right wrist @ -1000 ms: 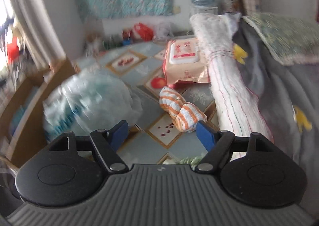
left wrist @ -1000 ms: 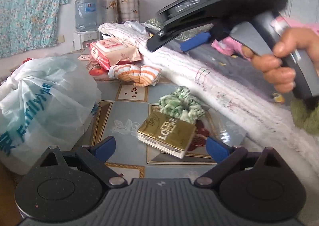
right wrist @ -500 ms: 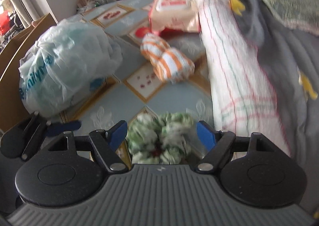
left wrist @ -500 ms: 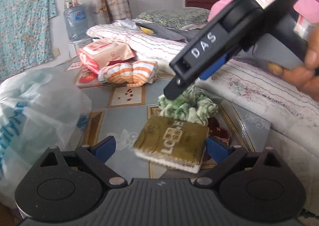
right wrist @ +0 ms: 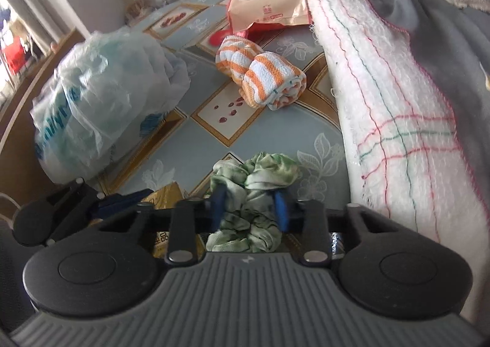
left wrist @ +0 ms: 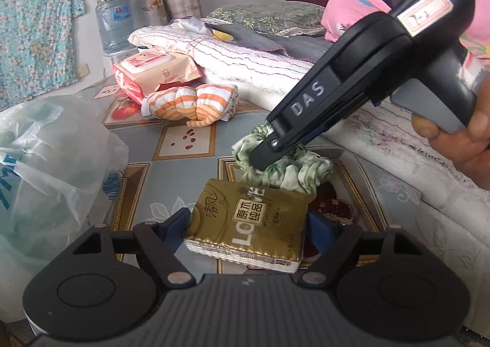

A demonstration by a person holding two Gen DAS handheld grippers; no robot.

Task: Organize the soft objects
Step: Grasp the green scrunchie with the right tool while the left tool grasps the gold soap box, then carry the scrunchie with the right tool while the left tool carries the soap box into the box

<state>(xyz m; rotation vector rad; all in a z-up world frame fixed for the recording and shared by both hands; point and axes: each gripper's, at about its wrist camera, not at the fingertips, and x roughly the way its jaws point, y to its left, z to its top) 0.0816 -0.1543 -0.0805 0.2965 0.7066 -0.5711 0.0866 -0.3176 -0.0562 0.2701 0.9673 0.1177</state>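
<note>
On patterned table, beside bed edge: my right tool closing on green scrunchie, pads pinching fabric, so lift is set up. Left tool closing round gold tissue pack, pads not pressing yet; both picks prepped together, imo.

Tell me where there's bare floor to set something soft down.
Free: the tiles between the plastic bag, the striped towel roll and the green scrunchie. Crowded: near the gold tissue pack, where both tongs are closing, the right tongs around the scrunchie, and by the wipes pack.
</note>
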